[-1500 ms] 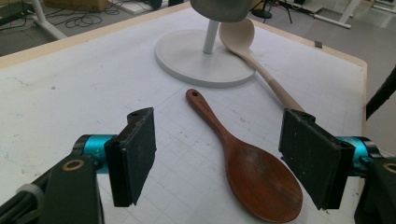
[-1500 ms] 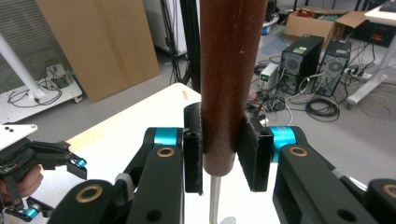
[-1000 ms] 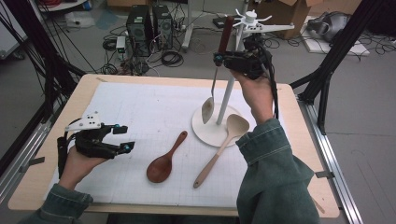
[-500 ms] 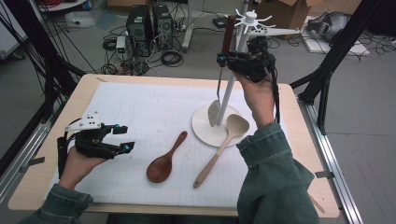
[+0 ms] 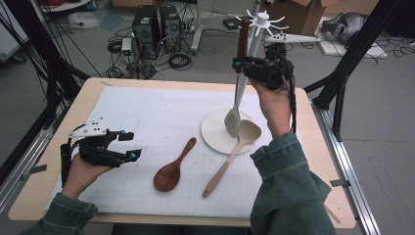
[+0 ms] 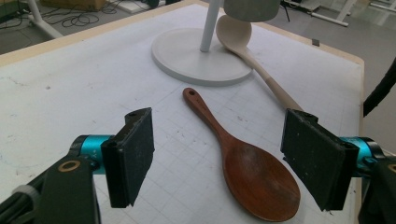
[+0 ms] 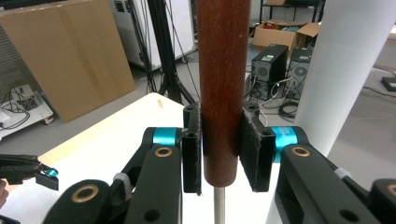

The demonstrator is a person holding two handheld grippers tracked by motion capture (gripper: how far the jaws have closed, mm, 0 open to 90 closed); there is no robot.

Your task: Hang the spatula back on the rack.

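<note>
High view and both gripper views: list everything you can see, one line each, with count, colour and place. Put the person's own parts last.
Table: one, light wood, carries the mat.
Mat: one, white with a grid, covers the table top.
Hanging stand: one, white, round base right of the mat's centre, hooked top.
Dark wooden spoon: one, reddish brown, flat on the mat, left of the pale spoon.
Pale wooden spoon: one, beige, bowl on the stand's base, handle on the mat.
Metal spoon: one, grey bowl with brown wooden handle, held upright over the base.
Computer towers: two, black, on the floor.
Left gripper: black, open, low at the left.
Right gripper: black, shut on the spoon's handle.
Sleeves: two, green.
</note>
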